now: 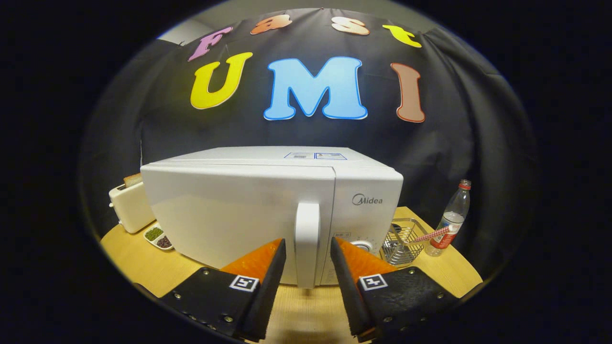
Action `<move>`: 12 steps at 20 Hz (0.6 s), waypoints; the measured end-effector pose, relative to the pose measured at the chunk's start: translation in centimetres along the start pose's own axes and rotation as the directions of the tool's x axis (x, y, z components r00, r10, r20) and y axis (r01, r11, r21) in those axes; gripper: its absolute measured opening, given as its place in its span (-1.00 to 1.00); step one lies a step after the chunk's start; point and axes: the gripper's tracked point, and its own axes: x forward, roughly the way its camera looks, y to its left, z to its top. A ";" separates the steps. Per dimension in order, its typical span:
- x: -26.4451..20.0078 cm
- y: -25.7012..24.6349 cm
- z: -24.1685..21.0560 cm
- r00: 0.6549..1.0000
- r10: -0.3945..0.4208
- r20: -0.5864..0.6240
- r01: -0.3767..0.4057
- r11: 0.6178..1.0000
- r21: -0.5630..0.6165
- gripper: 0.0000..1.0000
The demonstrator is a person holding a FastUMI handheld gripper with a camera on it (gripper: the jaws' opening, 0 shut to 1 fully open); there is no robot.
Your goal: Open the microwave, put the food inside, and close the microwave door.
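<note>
A white microwave point(267, 210) stands on the wooden table, its door shut. Down the door's right side runs a vertical white handle point(307, 243). My gripper point(307, 248) is open, and its two orange-and-black fingers point(267, 267) stand either side of the handle's lower part with small gaps to it. Whether the pads touch the handle I cannot tell. The control panel with a round knob point(363, 246) lies just right of the handle, behind the right finger.
A cream toaster point(129, 205) with bread in it stands left of the microwave. Beside it lies a small white dish point(158, 237) with green and dark food. Right of the microwave are a wire basket point(402, 241) and a plastic bottle point(449, 220). The table edge point(459, 282) curves close by.
</note>
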 end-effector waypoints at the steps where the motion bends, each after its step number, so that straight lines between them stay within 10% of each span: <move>1: 0.3 0.3 -0.2 1.000 0.008 -0.003 -0.008 1.000 0.007 0.23; 4: 0.6 -0.1 0.3 1.000 -0.014 0.006 0.014 1.000 -0.014 0.23; 6: 1.2 0.2 0.4 1.000 -0.001 0.006 0.001 1.000 0.004 -0.24; 12: 1.3 0.4 0.2 1.000 -0.004 -0.013 0.004 1.000 0.010 -0.62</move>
